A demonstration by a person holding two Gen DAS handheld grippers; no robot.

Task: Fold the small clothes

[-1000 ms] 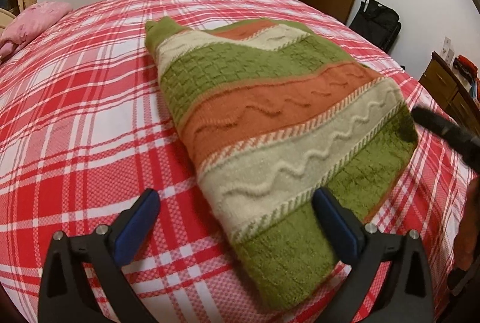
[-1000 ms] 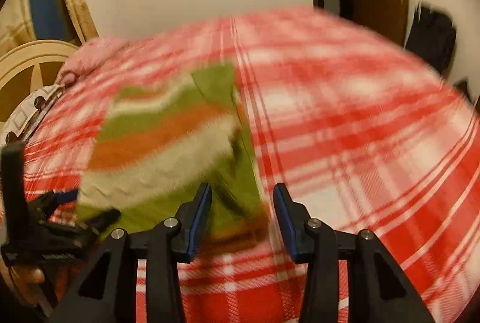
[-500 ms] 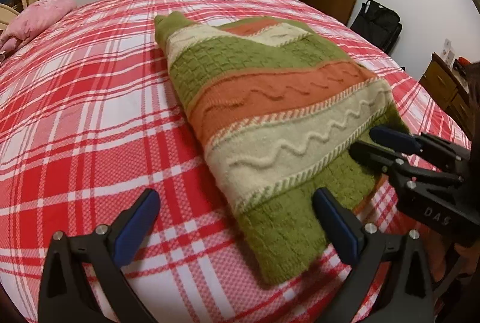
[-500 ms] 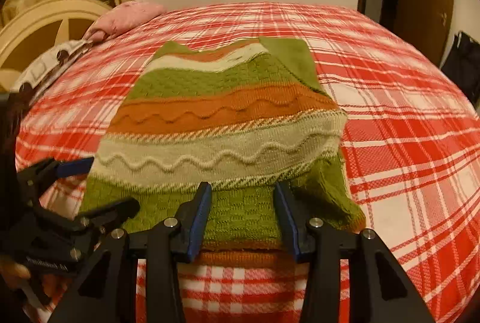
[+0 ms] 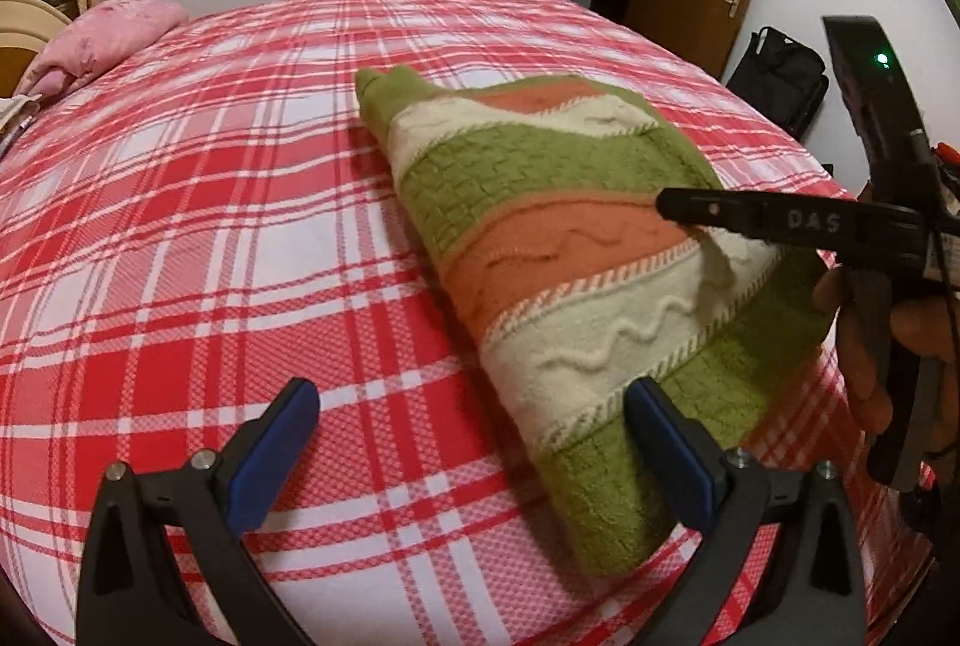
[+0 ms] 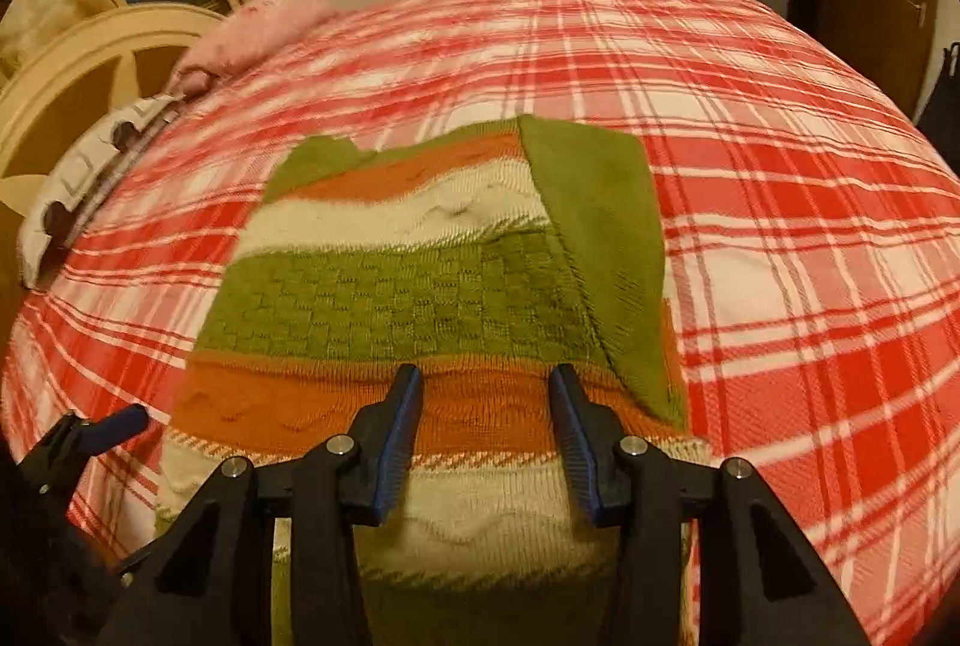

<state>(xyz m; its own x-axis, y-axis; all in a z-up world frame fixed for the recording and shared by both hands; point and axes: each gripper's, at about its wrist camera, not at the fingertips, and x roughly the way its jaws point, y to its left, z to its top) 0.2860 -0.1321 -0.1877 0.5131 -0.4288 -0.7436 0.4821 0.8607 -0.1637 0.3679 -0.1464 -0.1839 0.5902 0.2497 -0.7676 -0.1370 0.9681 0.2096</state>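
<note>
Spread on the red-plaid bed (image 5: 180,238), the striped sweater (image 5: 540,250) lies part-folded beneath my half-open, empty right claw (image 6: 486,394), my left claw (image 5: 474,442) wide and empty near its hem, so a shallow pinch might, I think, snag one layer and undo the fold.

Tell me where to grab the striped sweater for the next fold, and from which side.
Probably grip the sweater at its near green hem corner, coming in from the bed's near edge. That edge lies flat and free on the plaid bedspread, right beside the open left gripper, while the far end narrows into bunched layers.
</note>
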